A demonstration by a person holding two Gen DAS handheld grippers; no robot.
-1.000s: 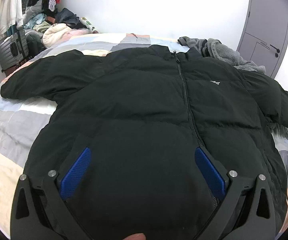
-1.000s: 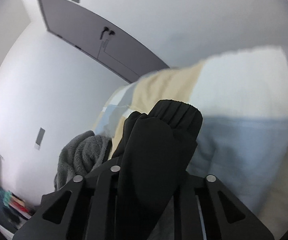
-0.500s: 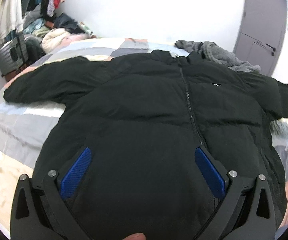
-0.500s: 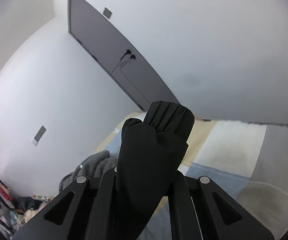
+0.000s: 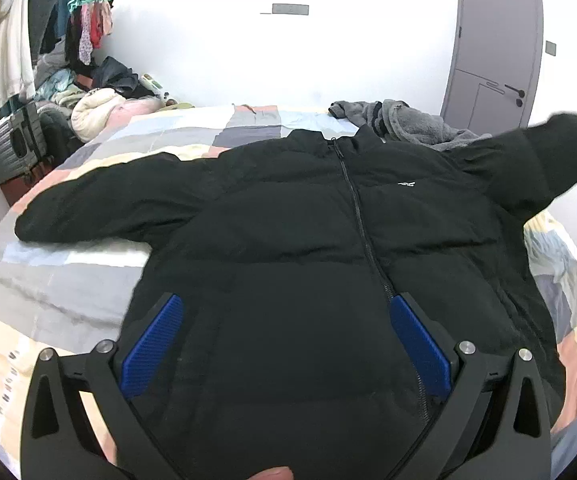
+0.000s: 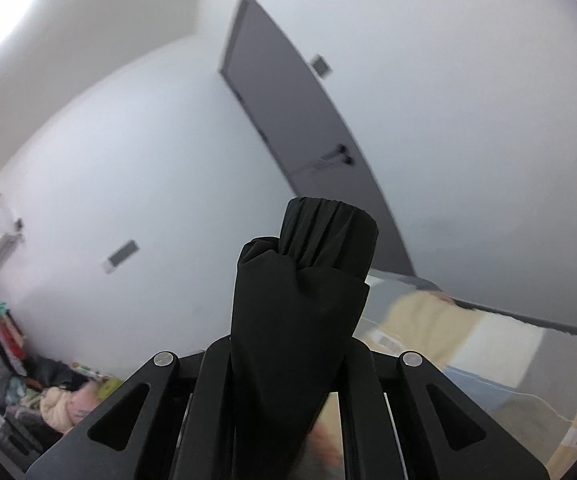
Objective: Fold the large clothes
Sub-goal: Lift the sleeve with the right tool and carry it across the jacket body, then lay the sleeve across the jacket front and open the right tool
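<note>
Lying: 1 jacket point(image 5: 308, 264), 2 tongs

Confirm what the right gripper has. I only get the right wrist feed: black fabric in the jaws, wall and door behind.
Observer: It is the cuff end of a sleeve of a black puffer jacket. In the left wrist view that sleeve is lifted off the bed, out to the side.
Operator: Rest of the jacket?
Observer: Lying front up on the patchwork bed, zipper closed, the other sleeve stretched flat on the cover.
Operator: Left gripper doing anything?
Observer: The left gripper is open, jaws wide apart, blue pads over the jacket's lower front, gripping nothing.
Operator: Anything near the collar?
Observer: A grey fleece garment heaped just behind it.
</note>
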